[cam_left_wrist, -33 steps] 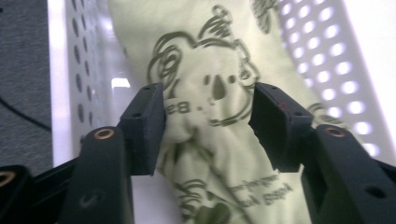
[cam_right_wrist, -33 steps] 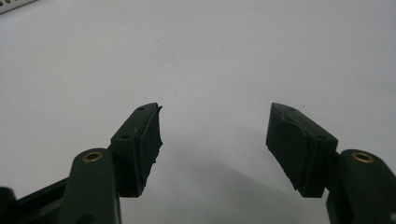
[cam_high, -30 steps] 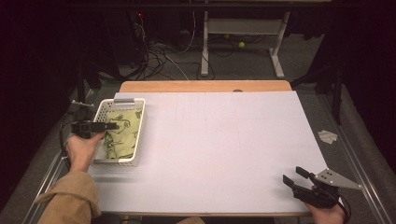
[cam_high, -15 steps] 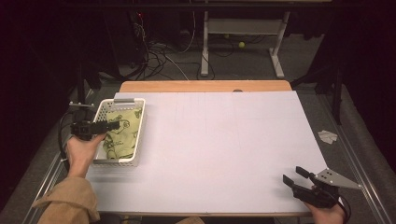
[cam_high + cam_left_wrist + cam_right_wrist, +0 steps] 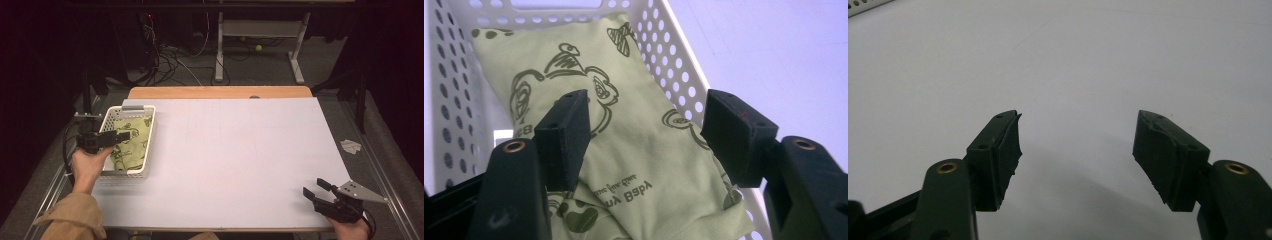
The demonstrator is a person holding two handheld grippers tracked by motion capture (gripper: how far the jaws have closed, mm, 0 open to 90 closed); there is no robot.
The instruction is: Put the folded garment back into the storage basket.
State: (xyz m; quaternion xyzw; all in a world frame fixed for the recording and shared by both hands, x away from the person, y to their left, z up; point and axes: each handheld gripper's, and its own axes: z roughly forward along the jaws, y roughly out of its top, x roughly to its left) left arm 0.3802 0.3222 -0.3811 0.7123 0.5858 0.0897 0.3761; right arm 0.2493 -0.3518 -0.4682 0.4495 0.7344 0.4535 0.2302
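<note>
So far we have the folded green cloth (image 5: pixel 634 150) lying in the white basket (image 5: pixel 107 122) at the table's left edge; our left gripper (image 5: pixel 125 135) hangs above it, its jaws just widened, grasping nothing. Our right gripper (image 5: pixel 315 187) waits spread and empty, near right.

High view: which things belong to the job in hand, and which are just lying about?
In the job:
- white perforated basket
- folded green printed cloth lying in it
- left gripper, open over the cloth

Lying about:
- crumpled paper scrap beside the table
- yellow ball on the floor
</note>
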